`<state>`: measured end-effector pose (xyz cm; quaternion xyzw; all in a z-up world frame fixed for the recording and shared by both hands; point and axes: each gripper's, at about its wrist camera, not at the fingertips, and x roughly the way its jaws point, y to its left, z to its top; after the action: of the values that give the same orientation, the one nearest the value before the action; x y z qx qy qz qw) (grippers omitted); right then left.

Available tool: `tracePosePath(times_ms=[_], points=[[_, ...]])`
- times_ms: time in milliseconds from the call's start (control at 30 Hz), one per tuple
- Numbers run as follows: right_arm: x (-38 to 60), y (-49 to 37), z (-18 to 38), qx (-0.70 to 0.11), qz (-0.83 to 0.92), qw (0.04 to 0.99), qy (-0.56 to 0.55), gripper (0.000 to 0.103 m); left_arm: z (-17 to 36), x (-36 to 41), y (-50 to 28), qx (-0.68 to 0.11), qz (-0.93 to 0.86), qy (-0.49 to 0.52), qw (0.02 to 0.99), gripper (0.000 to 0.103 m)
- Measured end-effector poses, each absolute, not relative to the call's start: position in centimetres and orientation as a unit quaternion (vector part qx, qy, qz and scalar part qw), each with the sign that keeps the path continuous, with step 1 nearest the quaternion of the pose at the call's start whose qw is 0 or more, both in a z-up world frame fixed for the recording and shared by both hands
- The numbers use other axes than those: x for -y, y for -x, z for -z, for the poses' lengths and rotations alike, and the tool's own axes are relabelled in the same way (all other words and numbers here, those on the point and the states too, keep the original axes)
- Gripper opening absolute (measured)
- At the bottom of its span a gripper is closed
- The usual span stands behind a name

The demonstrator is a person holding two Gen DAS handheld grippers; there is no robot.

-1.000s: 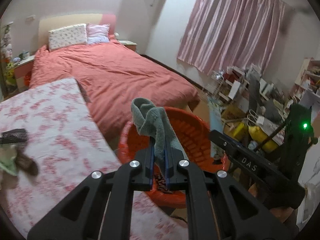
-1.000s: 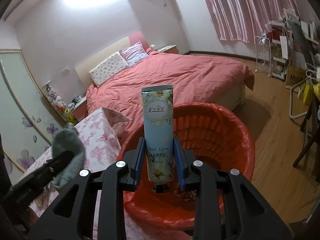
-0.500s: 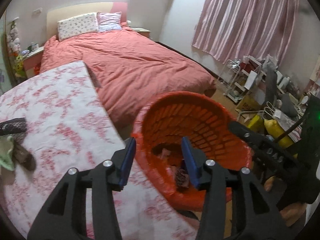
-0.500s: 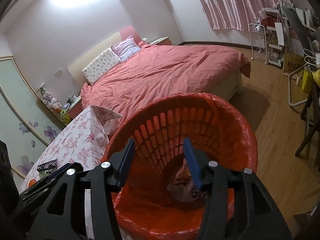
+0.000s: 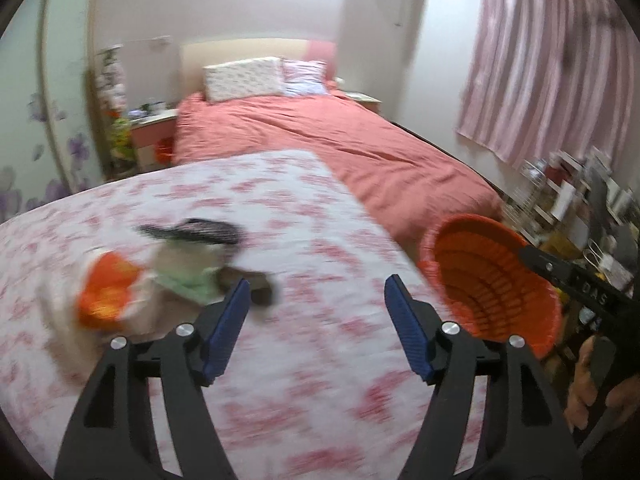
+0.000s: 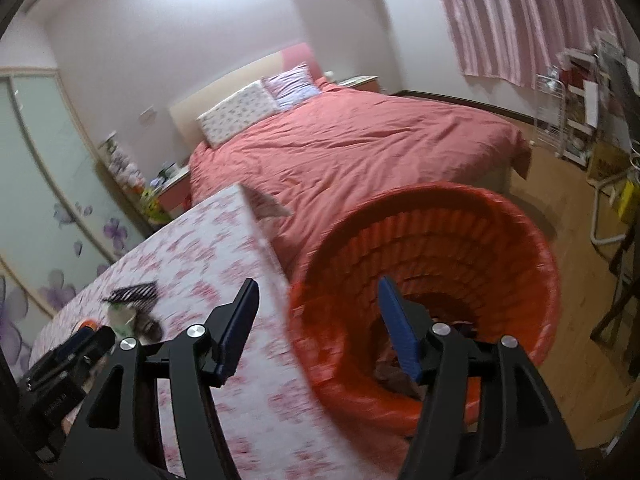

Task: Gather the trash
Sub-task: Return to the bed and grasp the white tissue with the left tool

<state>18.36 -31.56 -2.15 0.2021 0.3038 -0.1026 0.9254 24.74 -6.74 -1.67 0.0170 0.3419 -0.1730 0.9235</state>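
Note:
An orange basket (image 6: pixel 440 240) stands on the floor beside the flowered table (image 6: pixel 224 264); it also shows in the left wrist view (image 5: pixel 492 280). Dropped items lie at its bottom (image 6: pixel 394 372). My left gripper (image 5: pixel 318 294) is open and empty over the table. Left of it lies a blurred pile: an orange wrapper (image 5: pixel 106 292), a green-white item (image 5: pixel 188 268) and a dark striped piece (image 5: pixel 200 230). My right gripper (image 6: pixel 318 294) is open and empty above the table edge and basket rim.
A bed with a red cover (image 5: pixel 340 148) stands behind the table. A pink curtain (image 5: pixel 544 60) hangs at the right. Cluttered shelves (image 6: pixel 580 120) and a wooden floor (image 6: pixel 560 216) lie to the right. The right gripper's body (image 5: pixel 580 288) crosses the basket.
Both grippers opened and dropped the grey cloth and the hand cream tube into the basket. Both have since swung left toward the table and the pile.

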Motion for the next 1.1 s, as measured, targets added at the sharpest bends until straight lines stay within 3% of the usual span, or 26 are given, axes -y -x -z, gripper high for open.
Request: tracePosePath(times_ms=[400,767,933,1033,1100], points=[[21.9,-20.1,3.3,-0.35,0.038,0.926,-0.139,0.064,3.8,-10.4,-24.3,-0.353,-0.002,0.037,0.935,0.071],[17.7,-21.3,4.5,-0.377,0.016,0.919,-0.112,0.064,7.5,-13.2,-27.1,-0.392,-0.018,0.061,0.918,0.07],[17.4,-21.8,5.1,-0.384,0.015,0.916,-0.112,0.064,7.9,-13.9,-28.4,-0.397,-0.032,0.067,0.915,0.055],[17.2,-22.1,5.5,-0.389,0.013,0.915,-0.11,0.064,7.7,-14.5,-29.0,-0.395,-0.034,0.066,0.916,0.027],[16.9,-22.3,5.7,-0.391,0.009,0.914,-0.108,0.064,7.6,-15.0,-29.2,-0.396,-0.035,0.059,0.916,0.019]])
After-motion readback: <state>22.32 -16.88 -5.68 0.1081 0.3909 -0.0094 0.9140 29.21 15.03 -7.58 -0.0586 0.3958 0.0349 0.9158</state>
